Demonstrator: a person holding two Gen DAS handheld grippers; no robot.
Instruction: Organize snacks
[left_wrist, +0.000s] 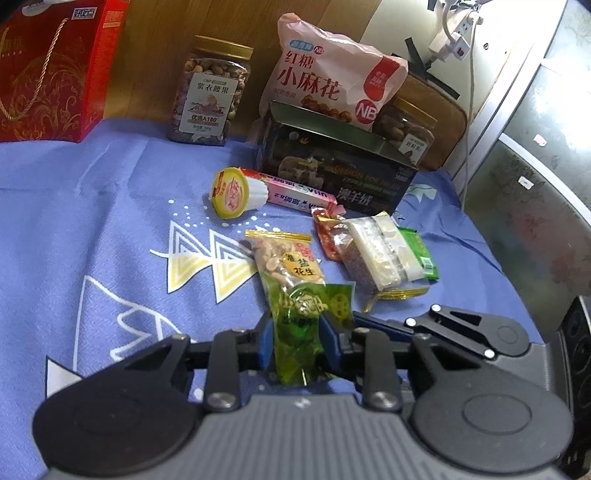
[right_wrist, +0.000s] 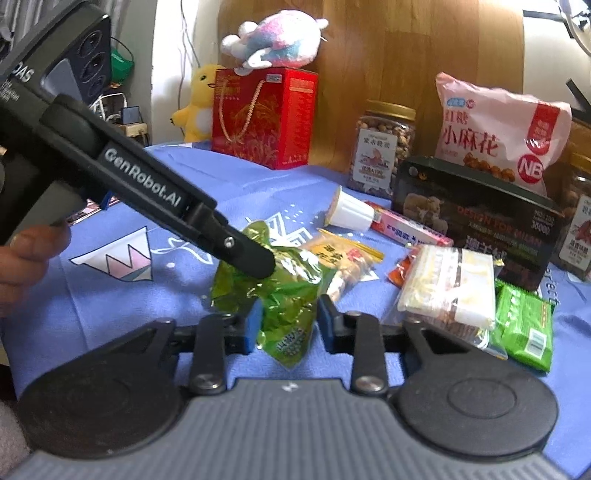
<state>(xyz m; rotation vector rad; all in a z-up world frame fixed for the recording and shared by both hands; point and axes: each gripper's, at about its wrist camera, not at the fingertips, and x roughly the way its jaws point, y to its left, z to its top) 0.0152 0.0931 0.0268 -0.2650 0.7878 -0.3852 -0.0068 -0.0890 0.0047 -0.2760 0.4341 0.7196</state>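
Observation:
A shiny green snack packet sits between the blue pads of my left gripper, which is shut on it. In the right wrist view the same green packet lies between my right gripper's pads; the pads stand slightly apart from it, so the gripper looks open around it. The left gripper reaches in from the left onto the packet. A peanut bag, a clear pack of layered sweets, a jelly cup and a pink stick pack lie on the blue cloth.
A dark open box stands behind the snacks, with a pink bag and two nut jars behind it. A red gift box stands far left. A small green packet lies on the right. Plush toys sit at the back.

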